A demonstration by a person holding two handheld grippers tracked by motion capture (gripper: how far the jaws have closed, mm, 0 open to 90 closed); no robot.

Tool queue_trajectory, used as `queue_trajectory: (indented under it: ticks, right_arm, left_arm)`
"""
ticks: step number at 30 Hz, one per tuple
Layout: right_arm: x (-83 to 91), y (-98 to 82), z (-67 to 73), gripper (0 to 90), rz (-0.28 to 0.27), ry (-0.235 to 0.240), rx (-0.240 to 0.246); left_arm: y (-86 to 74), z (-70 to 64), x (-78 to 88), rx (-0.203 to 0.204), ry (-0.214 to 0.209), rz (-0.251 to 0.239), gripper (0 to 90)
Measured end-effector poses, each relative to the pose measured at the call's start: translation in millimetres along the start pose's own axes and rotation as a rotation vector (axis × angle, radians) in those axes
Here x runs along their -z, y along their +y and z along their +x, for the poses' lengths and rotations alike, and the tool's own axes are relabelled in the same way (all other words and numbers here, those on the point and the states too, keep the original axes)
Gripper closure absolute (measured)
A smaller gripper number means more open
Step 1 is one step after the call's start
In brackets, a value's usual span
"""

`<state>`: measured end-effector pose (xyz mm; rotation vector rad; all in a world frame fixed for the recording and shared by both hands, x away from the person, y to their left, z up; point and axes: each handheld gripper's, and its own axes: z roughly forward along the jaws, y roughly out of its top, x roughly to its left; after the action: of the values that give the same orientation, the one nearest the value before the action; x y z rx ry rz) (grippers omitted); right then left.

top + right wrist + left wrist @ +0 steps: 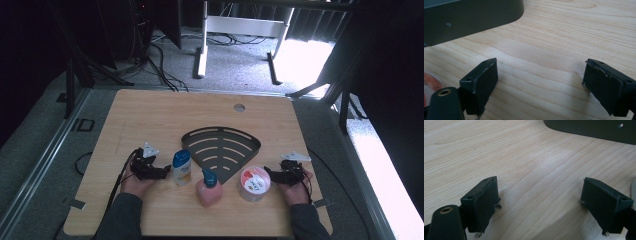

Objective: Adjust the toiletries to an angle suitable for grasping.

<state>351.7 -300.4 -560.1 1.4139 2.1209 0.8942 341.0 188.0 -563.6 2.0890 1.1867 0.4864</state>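
On the wooden table (150, 115) a black fan-shaped slotted rack (220, 147) lies flat in the middle. In front of it stand a white and blue bottle with a yellow label (181, 167), a pink bottle with a blue pump top (208, 189) and a round tub with a red and white lid (254, 183). My left gripper (165, 173) rests low just left of the white bottle, open, with bare wood between its jaws (541, 187). My right gripper (268, 173) sits just right of the tub, also open over bare wood (542, 66).
The rack's dark edge (594, 128) lies ahead of the left gripper, and its rounded corner (469, 15) ahead of the right one. The tub's lid (430, 83) shows at the left edge of the right gripper view. A round cable hole (239, 107) is near the table's far edge.
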Motion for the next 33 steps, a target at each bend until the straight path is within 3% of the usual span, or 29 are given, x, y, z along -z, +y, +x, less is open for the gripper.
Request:
queue_trajectory:
  ticks: [12, 13, 18, 19, 20, 21, 23, 28, 30, 33]
  right_arm:
    - [-0.1, 0.0, 0.0, 12.2, 0.0, 0.0, 0.001]
    - [-0.1, 0.1, 0.0, 12.2, 0.0, 0.0, 0.0]
    - [-0.5, 0.5, 0.1, 12.2, 0.0, -0.001, 0.0]
    - [-0.9, 0.8, 0.2, 12.3, -0.001, -0.002, 0.001]
    - [-0.9, 0.8, 0.2, 12.3, -0.001, -0.002, 0.0]
    - [-0.9, 0.8, 0.2, 12.3, -0.001, -0.002, 0.0]
    - [-0.9, 0.8, 0.2, 12.3, -0.001, -0.002, 0.0]
    - [-0.9, 0.8, 0.2, 12.3, -0.001, -0.002, 0.0]
    - [-0.9, 0.8, 0.2, 12.3, -0.001, -0.002, 0.0]
    - [-0.9, 0.8, 0.2, 12.3, -0.001, -0.002, 0.0]
  left_arm:
    - [-0.4, 2.0, 2.9, 0.0, -0.001, -0.002, 15.5]
    - [-0.7, 3.4, 4.5, 0.001, -0.003, -0.002, 25.7]
    - [-1.3, 8.7, 9.8, 0.008, 0.0, 0.009, 38.8]
    - [-0.9, 9.3, 10.9, 0.015, -0.002, 0.014, 45.2]
    - [-0.8, 10.1, 11.7, 0.023, -0.015, 0.015, 49.0]
    - [-0.8, 11.7, 13.7, 0.047, -0.071, 0.017, 54.3]
    - [-1.6, 11.6, 16.1, 0.061, -0.124, 0.022, 63.5]
    - [-0.7, 6.2, 27.0, 0.047, -0.172, -0.011, 88.0]
    - [-0.3, 2.9, 30.9, 0.055, -0.222, -0.025, 89.8]
    - [1.0, -5.7, 34.1, 0.032, -0.238, -0.026, 90.0]
